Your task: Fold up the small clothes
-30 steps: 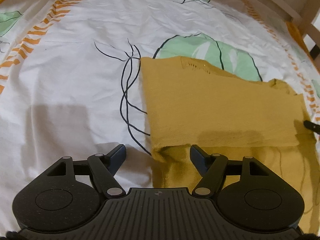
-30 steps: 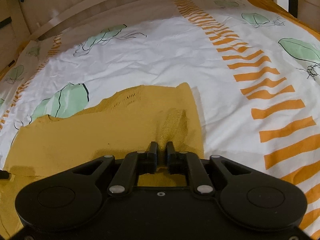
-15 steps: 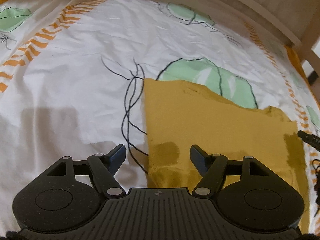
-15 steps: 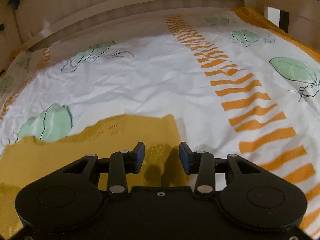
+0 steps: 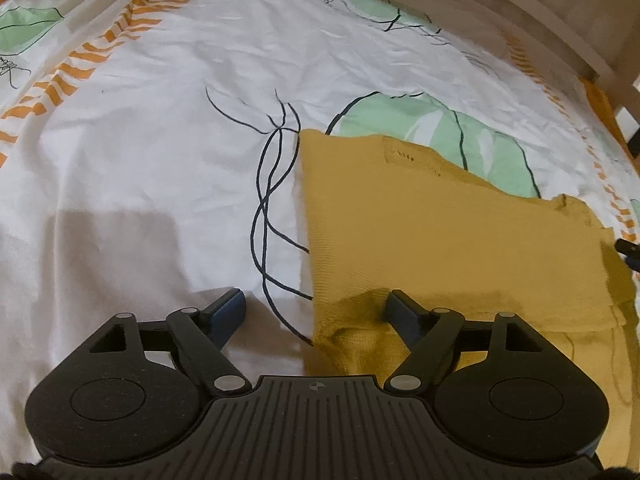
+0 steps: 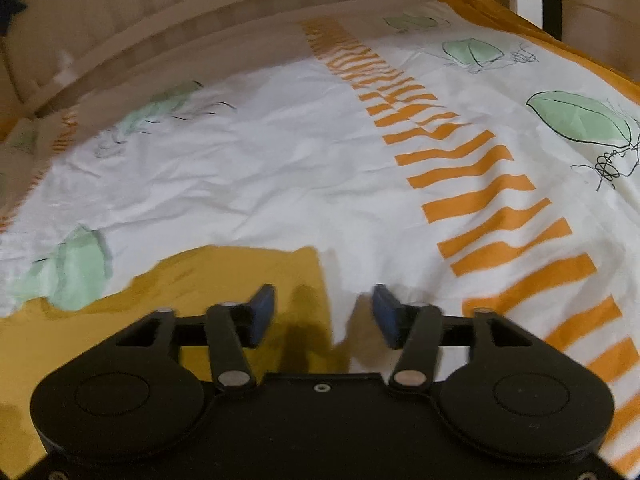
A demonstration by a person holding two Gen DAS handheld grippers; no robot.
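A mustard-yellow knitted garment (image 5: 448, 236) lies folded flat on the bed sheet (image 5: 152, 152). In the left wrist view its left edge and near corner sit between the fingers of my left gripper (image 5: 316, 304), whose jaws are opening and press on nothing. In the right wrist view the same garment (image 6: 224, 276) shows its right edge just ahead. My right gripper (image 6: 324, 304) hovers over that edge with its jaws opening and no cloth pinched. The tip of the right gripper (image 5: 628, 248) peeks in at the far right of the left wrist view.
The white sheet has green leaves (image 5: 436, 136), black line drawings and orange stripes (image 6: 476, 184). A wooden bed rail (image 6: 224, 4) curves along the far side, and a rail post (image 5: 600, 40) stands at the right of the left wrist view.
My right gripper let go of the yellow cloth, opened wide and drew back towards the garment's right edge. The left jaws spread a little more. The garment now lies flat.
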